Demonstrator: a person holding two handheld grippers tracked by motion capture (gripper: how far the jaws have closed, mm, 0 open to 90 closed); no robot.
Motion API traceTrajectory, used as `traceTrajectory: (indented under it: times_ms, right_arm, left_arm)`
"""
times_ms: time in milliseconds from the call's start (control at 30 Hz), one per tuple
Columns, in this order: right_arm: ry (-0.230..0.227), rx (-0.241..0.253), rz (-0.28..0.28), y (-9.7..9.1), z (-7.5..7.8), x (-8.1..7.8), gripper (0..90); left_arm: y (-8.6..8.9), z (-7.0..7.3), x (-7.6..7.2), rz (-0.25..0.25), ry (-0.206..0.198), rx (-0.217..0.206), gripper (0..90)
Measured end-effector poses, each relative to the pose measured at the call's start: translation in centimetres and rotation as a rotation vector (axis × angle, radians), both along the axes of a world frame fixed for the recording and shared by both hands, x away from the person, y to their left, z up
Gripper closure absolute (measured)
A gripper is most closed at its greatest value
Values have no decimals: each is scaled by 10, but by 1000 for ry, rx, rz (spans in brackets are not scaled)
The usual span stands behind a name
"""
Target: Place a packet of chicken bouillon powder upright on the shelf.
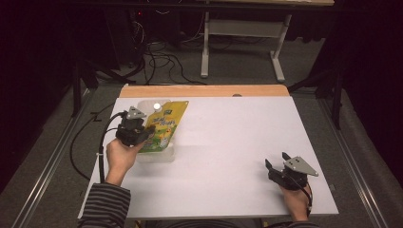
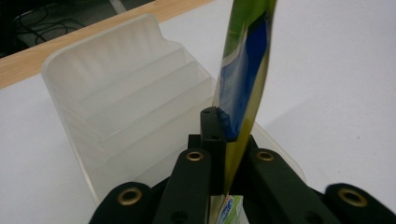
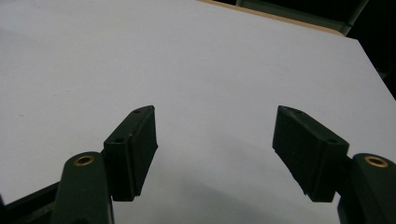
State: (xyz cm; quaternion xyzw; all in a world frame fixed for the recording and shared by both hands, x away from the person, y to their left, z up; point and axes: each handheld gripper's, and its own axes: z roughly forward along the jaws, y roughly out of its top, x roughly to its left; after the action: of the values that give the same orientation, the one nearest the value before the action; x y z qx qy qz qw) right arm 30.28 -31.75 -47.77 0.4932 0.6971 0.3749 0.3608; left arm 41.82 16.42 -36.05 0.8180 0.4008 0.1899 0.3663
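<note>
White table [image 1: 228,142]: left gripper [image 1: 138,134] pinches a pouch [image 1: 166,124] over the clear bin [image 1: 159,154], not yet released; right gripper [image 1: 277,166] rests spread, empty.

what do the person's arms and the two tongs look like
Both tongs are black. The left tongs and the right tongs each carry a grey three-cornered plate on top and trail a black cable. Brass-coloured rings mark the pivot holes on the linkages, and the flat black pads have small screw holes. The left sleeve is striped dark and light grey.
</note>
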Motion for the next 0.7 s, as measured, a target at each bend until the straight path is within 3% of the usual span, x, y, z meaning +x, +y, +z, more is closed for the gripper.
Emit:
traceTrajectory:
  times_ms: [267, 367, 700]
  right_arm:
    - [-5, 5, -5, 0, 0, -1, 312]
    - [-2, 11, -5, 0, 0, -1, 312]
    - [-4, -1, -1, 0, 0, 0, 312]
  left_arm:
    - [1, -12, -7, 25, -118, -52, 900]
    - [3, -18, -7, 29, -116, -94, 900]
    - [11, -26, -14, 23, -107, -127, 896]
